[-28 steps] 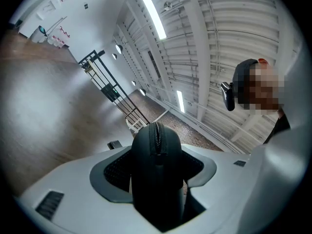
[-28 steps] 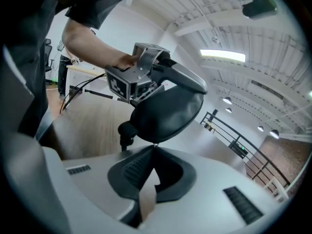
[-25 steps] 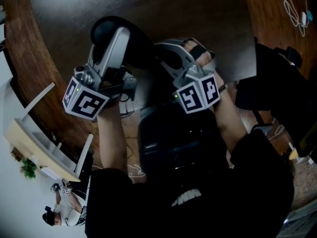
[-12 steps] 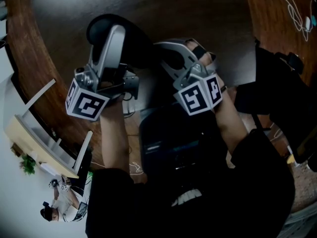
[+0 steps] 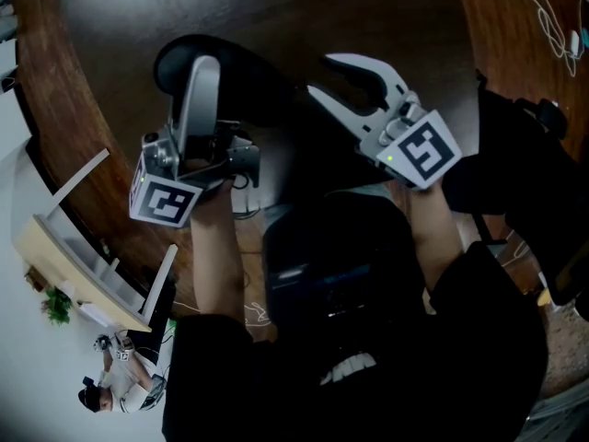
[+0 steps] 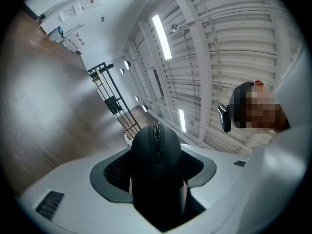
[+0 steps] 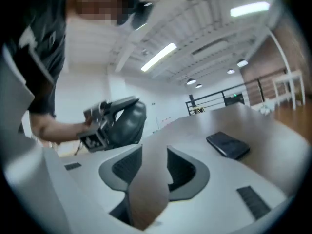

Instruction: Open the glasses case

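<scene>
1. Left hand-held gripper [image 6: 157, 167] is pinching the glasses case [image 5: 253, 86] across its broad faces. It is holding the case up off the bench [image 5: 386, 17], with most of the body sticking out past the jaw tips.
2. Zip [image 6: 156, 133] is running over the rounded end facing away from this hand-held gripper. It is looking shut along that stretch. I can't make out the pull tab in any view.
3. Handling, as a guess: the case is looking like a light, semi-rigid, matte-covered shell. It is not bulging or denting under the pads, so I'm expecting it to stay put without a hard squeeze. Keep the hold across the faces, clear of the zip line, and go for the pull with the other hand-held gripper.
4. Contents: nothing is showing while the shell is closed, so I can't say whether glasses are inside.
5. Right hand-held gripper [image 5: 324, 75] is sitting just right of the case, with its jaws having just been opening. They are now spread with nothing between them, only bench showing through the gap.
6. A dark flat item [image 7: 228, 144] is lying on the bench ahead and to the right of the right hand-held gripper, well apart from the case.
</scene>
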### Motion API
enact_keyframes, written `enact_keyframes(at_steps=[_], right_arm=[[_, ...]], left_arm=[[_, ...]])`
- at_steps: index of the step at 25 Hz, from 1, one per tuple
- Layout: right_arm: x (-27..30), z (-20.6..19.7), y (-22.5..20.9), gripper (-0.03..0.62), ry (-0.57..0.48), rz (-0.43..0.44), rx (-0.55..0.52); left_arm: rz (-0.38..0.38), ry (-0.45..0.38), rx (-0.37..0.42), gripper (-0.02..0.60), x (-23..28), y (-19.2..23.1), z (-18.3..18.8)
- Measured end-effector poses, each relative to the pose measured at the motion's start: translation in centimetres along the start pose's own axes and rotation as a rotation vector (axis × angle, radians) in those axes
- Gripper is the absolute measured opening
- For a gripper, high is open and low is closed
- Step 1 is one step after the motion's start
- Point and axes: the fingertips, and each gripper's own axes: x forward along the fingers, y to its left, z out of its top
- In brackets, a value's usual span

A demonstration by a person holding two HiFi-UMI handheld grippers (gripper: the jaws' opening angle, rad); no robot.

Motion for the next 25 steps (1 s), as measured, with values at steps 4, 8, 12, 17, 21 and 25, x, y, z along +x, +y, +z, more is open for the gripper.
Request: enact_keyframes(at_steps=[4, 8, 12, 17, 21, 25], right_arm=[[-1.8, 2.4, 0.7, 0.276, -0.212, 0.237, 0.468], [0.8, 3.5, 5.2, 0.330, -0.258, 0.394, 0.604], [1.3, 3.4, 6.0, 0.293, -0.232, 0.396, 0.574], [-0.8, 3.0, 5.0, 0.284, -0.178, 0.408, 0.481], [-2.3, 3.2, 4.3, 0.282, -0.123, 0.404, 0.368], [-3.0, 2.8, 4.9, 0.282, -0.010, 0.407, 0.200]], left_arm=[[-0.068, -0.049, -0.004, 0.266, -1.6, -0.7, 0.7], [-0.121, -0.037, -0.014, 0.265, -0.3, -3.2, -0.1], [-0.147, 0.010, 0.013, 0.266, -0.7, -3.6, -1.0], [-0.227, 0.167, 0.011, 0.270, -2.1, -3.5, -3.8], [-0.298, 0.348, 0.085, 0.283, -3.6, -3.3, -6.2], [-0.343, 0.565, 0.247, 0.291, -5.0, -3.5, -8.3]])
